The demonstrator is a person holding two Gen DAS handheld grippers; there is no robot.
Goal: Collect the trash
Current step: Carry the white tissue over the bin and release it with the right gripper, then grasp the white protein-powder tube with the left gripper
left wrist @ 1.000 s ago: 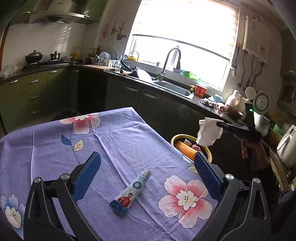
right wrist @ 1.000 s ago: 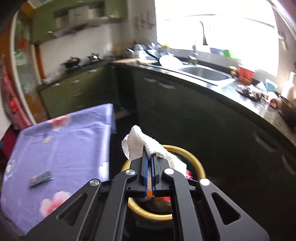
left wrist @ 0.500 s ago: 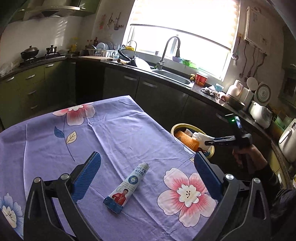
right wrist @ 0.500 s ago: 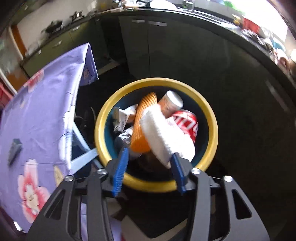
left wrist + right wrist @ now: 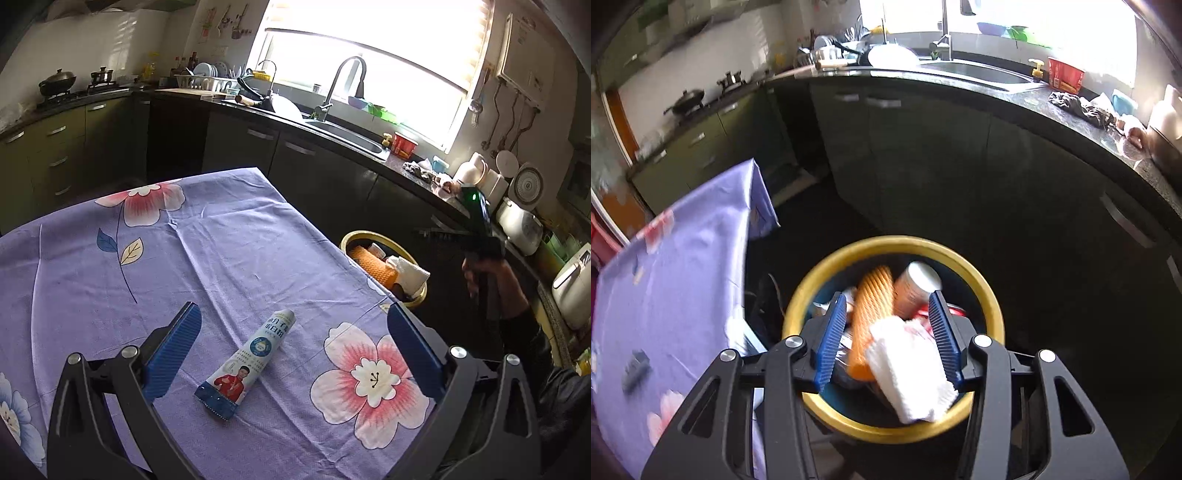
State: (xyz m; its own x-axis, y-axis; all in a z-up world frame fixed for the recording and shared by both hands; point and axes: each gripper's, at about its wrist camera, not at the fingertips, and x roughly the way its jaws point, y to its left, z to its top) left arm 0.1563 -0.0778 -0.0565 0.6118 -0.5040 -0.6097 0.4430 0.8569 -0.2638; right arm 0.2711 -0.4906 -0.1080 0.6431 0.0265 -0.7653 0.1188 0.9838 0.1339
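The desk (image 5: pixel 229 236) under its purple flowered cloth bears one item, a white-and-blue squeezed tube (image 5: pixel 248 363), lying between the left gripper (image 5: pixel 293 352) fingers, which stand wide apart. Judged next: lower and close on it. The round yellow-rimmed bin (image 5: pixel 988 302) beside the desk holds the white crumpled paper towel (image 5: pixel 910 373); the right gripper (image 5: pixel 888 338), fingers part-open and just narrowed, grips nothing. The bin's depths are blurred.

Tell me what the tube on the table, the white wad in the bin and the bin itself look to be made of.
Tube: glossy printed plastic or laminate, crimped flat at one end.
White wad: soft, ribbed paper towel or cloth; cannot tell which.
Bin: probably plastic, with a smooth yellow rim and dark inside.
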